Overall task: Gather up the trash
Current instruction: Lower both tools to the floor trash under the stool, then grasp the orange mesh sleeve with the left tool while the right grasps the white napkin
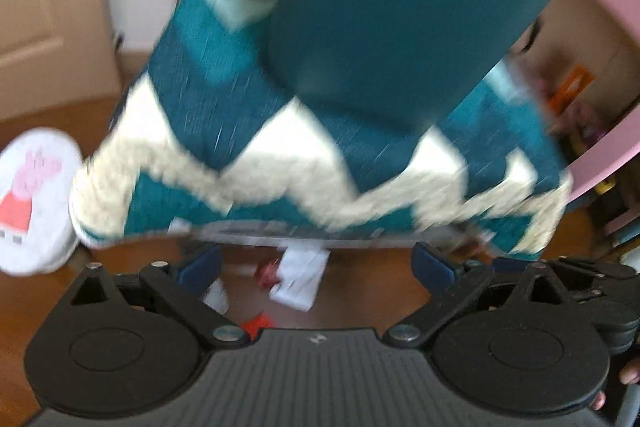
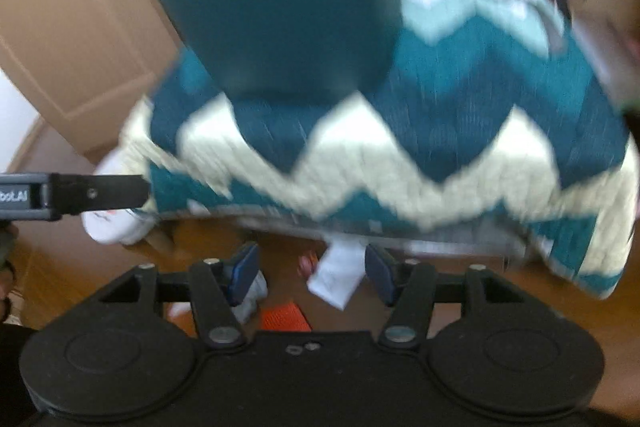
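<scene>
A crumpled white paper scrap (image 1: pixel 298 277) lies on the brown wooden floor (image 1: pixel 360 291), ahead of the left tongs (image 1: pixel 316 269) and between the lines of their two blue-padded fingers, though beyond the tips and not touched. Just to its left sits a small red crumpled wrapper (image 1: pixel 267 274), and nearer the tongs' body a bright red scrap (image 1: pixel 256 325) shows at the edge of the black housing. A second small white paper piece (image 1: pixel 216 297) lies beside the left finger.

The left tongs are spread wide apart and hold nothing.

From the right wrist view, the same white paper scrap (image 2: pixel 338 277) lies between the fingertips of the right tongs (image 2: pixel 312 273), close to the right finger; whether it touches is too blurred to tell. The red wrapper (image 2: pixel 307 264) sits just left of it, an orange-red scrap (image 2: pixel 284 317) lies close to the housing, and a white piece (image 2: pixel 250 297) lies behind the left finger. The right tongs are also apart, gripping nothing.

Beyond the trash, a teal and cream zigzag woven rug (image 1: pixel 280 155) fills the middle of both views, heavily blurred. A plain dark teal block (image 1: pixel 400 7) rises above it. Far left of the left tongs stands a white round container with a pink cartoon pig (image 1: pixel 34 199). A pink shelf unit (image 1: pixel 608 75) sits to the far right.
</scene>
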Demonstrator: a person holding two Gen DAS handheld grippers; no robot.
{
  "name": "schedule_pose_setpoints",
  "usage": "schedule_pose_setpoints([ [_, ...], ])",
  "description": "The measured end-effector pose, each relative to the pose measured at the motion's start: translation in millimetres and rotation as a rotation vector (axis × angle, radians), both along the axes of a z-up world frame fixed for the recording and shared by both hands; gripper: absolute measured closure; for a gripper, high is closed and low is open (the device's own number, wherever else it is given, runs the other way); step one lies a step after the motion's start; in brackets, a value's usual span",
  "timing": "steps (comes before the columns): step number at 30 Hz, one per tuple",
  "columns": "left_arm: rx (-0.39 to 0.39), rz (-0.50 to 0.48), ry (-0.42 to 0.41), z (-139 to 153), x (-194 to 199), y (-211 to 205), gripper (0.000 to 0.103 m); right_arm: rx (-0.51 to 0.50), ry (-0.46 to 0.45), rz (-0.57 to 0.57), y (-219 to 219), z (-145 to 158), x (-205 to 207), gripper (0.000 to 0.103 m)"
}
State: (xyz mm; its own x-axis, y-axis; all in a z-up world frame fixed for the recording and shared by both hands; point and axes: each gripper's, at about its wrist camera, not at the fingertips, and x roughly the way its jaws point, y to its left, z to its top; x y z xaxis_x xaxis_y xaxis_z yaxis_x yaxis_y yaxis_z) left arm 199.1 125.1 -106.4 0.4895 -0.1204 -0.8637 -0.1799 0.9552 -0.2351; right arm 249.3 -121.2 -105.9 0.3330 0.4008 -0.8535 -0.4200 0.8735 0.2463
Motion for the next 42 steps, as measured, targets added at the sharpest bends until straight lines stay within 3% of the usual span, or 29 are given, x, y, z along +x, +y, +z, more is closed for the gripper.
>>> schedule_pose_setpoints([
  [5,0.055,-0.004,0.160,-83,15,-3,0.002,-0.018,0.126,-0.046,0,-80,17,0.045],
  [10,0.100,-0.072,0.300,-156,35,-12,0.002,-0.035,0.203,-0.094,7,-146,41,0.045],
  [15,0.126,-0.186,0.369,-215,50,-23,0.002,-0.031,0.269,-0.121,19,-206,64,0.046],
  [23,0.133,-0.294,0.481,-302,52,-37,0.003,-0.084,0.380,-0.177,44,-290,90,0.046],
  [30,0.093,-0.260,0.569,-360,51,-38,0.008,-0.098,0.443,-0.231,64,-342,95,0.046],
  [32,0.083,-0.250,0.583,-371,50,-38,0.014,-0.105,0.436,-0.243,68,-351,97,0.046],
  [36,0.089,-0.234,0.600,-388,49,-36,0.019,-0.119,0.446,-0.266,77,-367,102,0.046],
  [38,0.102,-0.237,0.615,-396,49,-37,0.030,-0.110,0.461,-0.300,79,-371,107,0.046],
  [42,0.113,-0.239,0.604,-405,46,-40,0.031,-0.130,0.460,-0.297,87,-377,109,0.046],
])
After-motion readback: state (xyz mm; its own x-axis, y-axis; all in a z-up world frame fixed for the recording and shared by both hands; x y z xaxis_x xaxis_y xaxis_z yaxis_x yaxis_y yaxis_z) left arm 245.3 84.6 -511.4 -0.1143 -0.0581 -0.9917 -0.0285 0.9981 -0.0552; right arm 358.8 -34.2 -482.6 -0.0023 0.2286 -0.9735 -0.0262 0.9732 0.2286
